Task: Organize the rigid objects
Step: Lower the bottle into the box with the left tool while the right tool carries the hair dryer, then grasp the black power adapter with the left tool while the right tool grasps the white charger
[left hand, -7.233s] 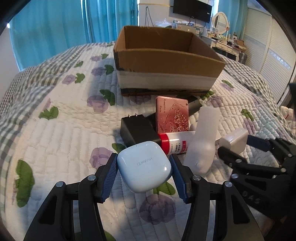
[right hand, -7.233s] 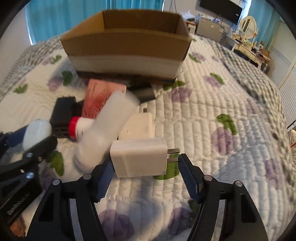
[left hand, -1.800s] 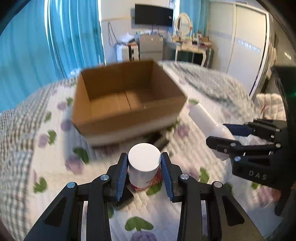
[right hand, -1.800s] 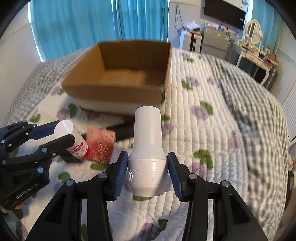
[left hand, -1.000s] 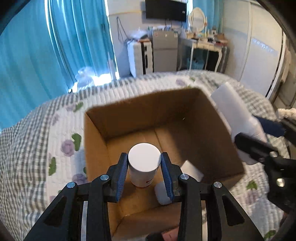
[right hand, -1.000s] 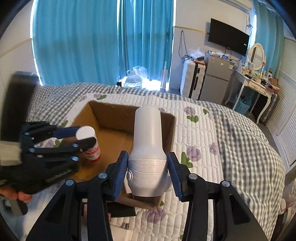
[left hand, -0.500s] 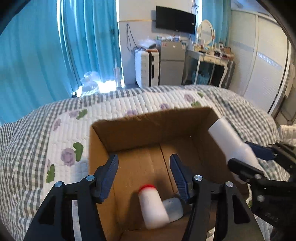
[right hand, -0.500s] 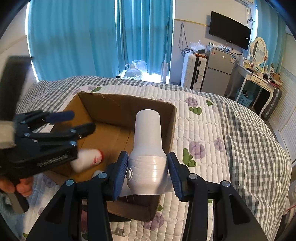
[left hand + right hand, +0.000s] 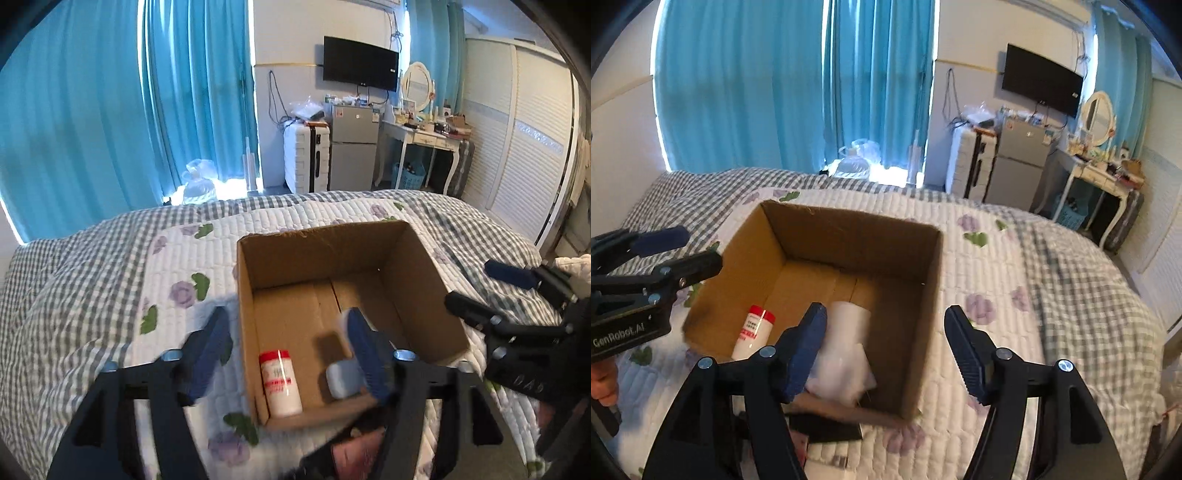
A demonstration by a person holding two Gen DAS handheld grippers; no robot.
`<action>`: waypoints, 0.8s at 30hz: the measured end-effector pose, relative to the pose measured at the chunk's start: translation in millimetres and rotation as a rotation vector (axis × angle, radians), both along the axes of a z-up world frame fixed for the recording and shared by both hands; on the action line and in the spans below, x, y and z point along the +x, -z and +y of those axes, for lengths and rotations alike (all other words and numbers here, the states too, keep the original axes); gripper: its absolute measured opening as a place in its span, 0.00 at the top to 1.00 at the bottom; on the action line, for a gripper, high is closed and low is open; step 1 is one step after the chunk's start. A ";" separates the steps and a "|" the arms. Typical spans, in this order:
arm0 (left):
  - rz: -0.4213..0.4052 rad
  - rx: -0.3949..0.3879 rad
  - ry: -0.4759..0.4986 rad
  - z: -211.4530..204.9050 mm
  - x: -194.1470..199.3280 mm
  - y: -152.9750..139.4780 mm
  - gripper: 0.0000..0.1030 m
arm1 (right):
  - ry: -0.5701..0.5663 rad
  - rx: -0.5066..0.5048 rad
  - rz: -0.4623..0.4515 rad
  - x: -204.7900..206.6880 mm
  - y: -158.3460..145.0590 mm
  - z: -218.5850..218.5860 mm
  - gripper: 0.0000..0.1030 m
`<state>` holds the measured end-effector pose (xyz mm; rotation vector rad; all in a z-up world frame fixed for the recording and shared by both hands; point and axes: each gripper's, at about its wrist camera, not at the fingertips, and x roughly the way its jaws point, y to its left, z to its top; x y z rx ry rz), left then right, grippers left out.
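Now both my grippers hang over the cardboard box (image 9: 934,266) on the bed (image 9: 1015,258), left gripper (image 9: 286,343) and right gripper (image 9: 882,339) with jaws just spread and empty; the red-capped bottle (image 9: 279,384) and white tapered bottle (image 9: 846,350) lie inside, dropped there for tidying.
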<state>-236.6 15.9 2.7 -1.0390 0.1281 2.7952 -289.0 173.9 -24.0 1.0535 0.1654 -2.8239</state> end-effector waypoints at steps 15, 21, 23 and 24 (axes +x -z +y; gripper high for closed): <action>-0.097 -0.004 -0.116 -7.2 73.5 69.8 0.08 | 0.044 0.038 -0.007 96.2 18.6 0.0 0.22; -0.172 -0.074 -0.115 5.1 80.2 124.5 0.08 | 0.042 0.040 -0.107 96.3 79.1 -4.3 0.22; -0.195 -0.110 -0.108 7.9 80.8 139.3 0.08 | 0.039 0.045 -0.142 95.9 96.3 -5.2 0.22; -0.208 -0.119 -0.108 6.9 78.6 145.0 0.08 | 0.037 0.040 -0.158 96.7 103.2 -3.8 0.22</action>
